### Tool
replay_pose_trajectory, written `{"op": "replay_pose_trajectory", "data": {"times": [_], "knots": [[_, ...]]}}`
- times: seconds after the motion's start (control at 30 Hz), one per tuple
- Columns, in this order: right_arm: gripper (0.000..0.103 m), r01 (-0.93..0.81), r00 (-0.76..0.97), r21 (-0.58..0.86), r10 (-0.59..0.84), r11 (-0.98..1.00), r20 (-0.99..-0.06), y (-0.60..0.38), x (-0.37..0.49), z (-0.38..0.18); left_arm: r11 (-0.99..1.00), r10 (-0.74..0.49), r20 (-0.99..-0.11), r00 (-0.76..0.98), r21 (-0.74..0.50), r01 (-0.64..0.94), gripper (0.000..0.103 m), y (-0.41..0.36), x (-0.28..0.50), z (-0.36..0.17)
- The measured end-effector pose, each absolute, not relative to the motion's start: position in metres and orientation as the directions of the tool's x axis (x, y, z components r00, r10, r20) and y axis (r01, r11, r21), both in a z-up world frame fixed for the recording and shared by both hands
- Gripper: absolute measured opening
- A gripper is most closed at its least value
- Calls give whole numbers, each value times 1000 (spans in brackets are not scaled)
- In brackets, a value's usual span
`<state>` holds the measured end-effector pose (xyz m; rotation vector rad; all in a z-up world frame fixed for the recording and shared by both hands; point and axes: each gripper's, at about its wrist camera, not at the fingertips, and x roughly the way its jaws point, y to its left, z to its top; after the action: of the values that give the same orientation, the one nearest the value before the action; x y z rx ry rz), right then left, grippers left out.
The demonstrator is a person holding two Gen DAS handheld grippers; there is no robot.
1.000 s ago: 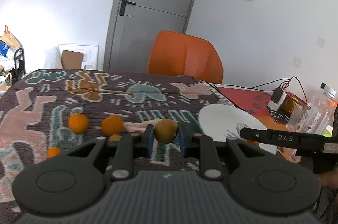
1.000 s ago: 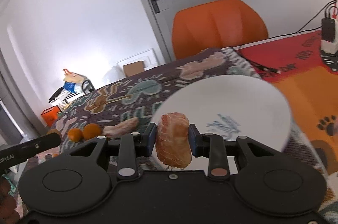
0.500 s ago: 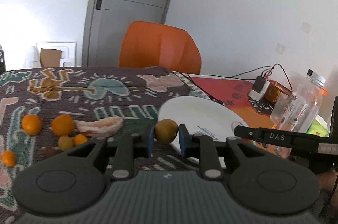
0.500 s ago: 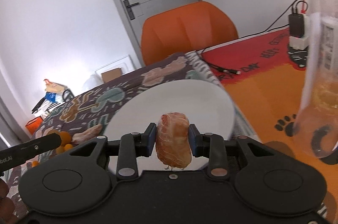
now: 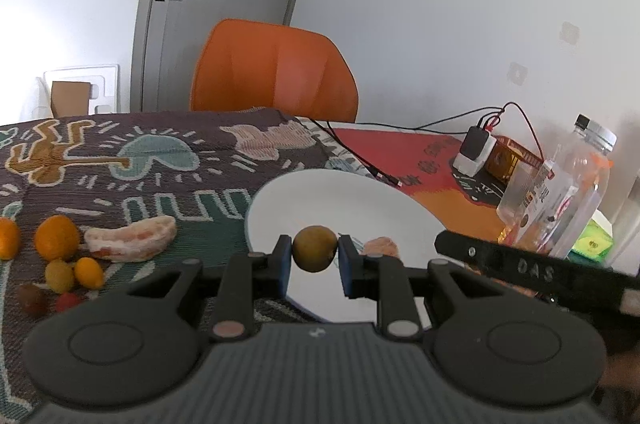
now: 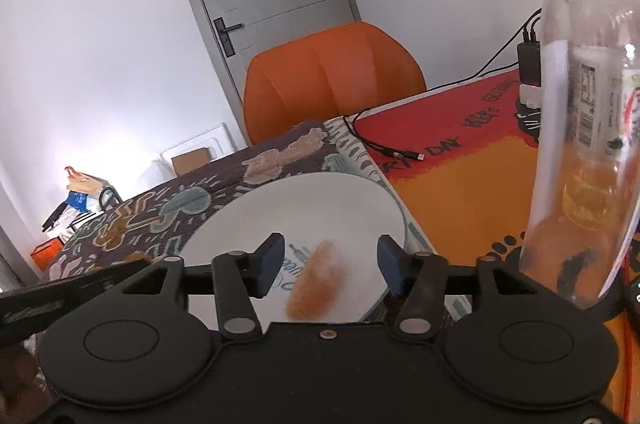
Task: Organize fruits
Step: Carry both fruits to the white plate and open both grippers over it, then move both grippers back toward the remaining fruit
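My left gripper (image 5: pixel 314 256) is shut on a small round brown-green fruit (image 5: pixel 315 253), held over the near edge of the white plate (image 5: pixel 332 200). My right gripper (image 6: pixel 330 264) is open above the plate (image 6: pixel 320 204); a peeled pinkish citrus segment (image 6: pixel 316 280) lies blurred between its jaws on the plate. The same segment (image 5: pixel 380 246) shows in the left wrist view. Another peeled segment (image 5: pixel 132 244), two oranges (image 5: pixel 56 238) and several small fruits (image 5: pixel 88 272) lie on the patterned cloth left of the plate.
A clear plastic bottle (image 6: pixel 588 112) with orange liquid stands right of the plate. A charger with cables (image 5: pixel 476 152) and an orange box sit on the red-orange mat (image 6: pixel 460 176). An orange chair (image 5: pixel 276 72) stands behind the table.
The right gripper opened and let go of the peeled segment, which now lies on the plate. The left gripper moved right over the plate's edge, still holding the round fruit.
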<state>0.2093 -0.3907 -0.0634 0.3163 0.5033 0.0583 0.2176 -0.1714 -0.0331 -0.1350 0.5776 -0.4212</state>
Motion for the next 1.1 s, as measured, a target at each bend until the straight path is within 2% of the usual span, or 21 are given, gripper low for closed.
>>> {"op": "replay_pose_trajectory", "data": {"times": [0.07, 0.33, 0.53, 0.6, 0.73, 0.9, 1.1], "knots": [[56, 18, 871, 315, 139, 949, -470, -390, 205, -65, 906, -424, -494, 759, -241, 349, 24, -174, 218, -31], [64, -7, 863, 311, 163, 951, -478, -379, 198, -67, 926, -377, -490, 786, -224, 305, 41, -161, 210, -26], [73, -28, 864, 321, 185, 947, -468, -365, 198, -66, 953, -301, -473, 828, -185, 241, 68, -131, 195, -21], [79, -43, 863, 320, 197, 946, -465, -358, 197, -66, 963, -265, -470, 842, -175, 205, 84, -119, 191, -19], [85, -67, 863, 314, 213, 947, -459, -344, 198, -64, 980, -186, -459, 869, -155, 128, 88, -95, 184, -16], [97, -92, 860, 320, 238, 943, -452, -330, 195, -61, 986, -124, -452, 884, -155, 59, 93, -65, 173, -12], [100, -148, 850, 313, 282, 938, -445, -308, 189, -56, 989, -68, -446, 893, -150, 1, 94, -35, 158, -12]]}}
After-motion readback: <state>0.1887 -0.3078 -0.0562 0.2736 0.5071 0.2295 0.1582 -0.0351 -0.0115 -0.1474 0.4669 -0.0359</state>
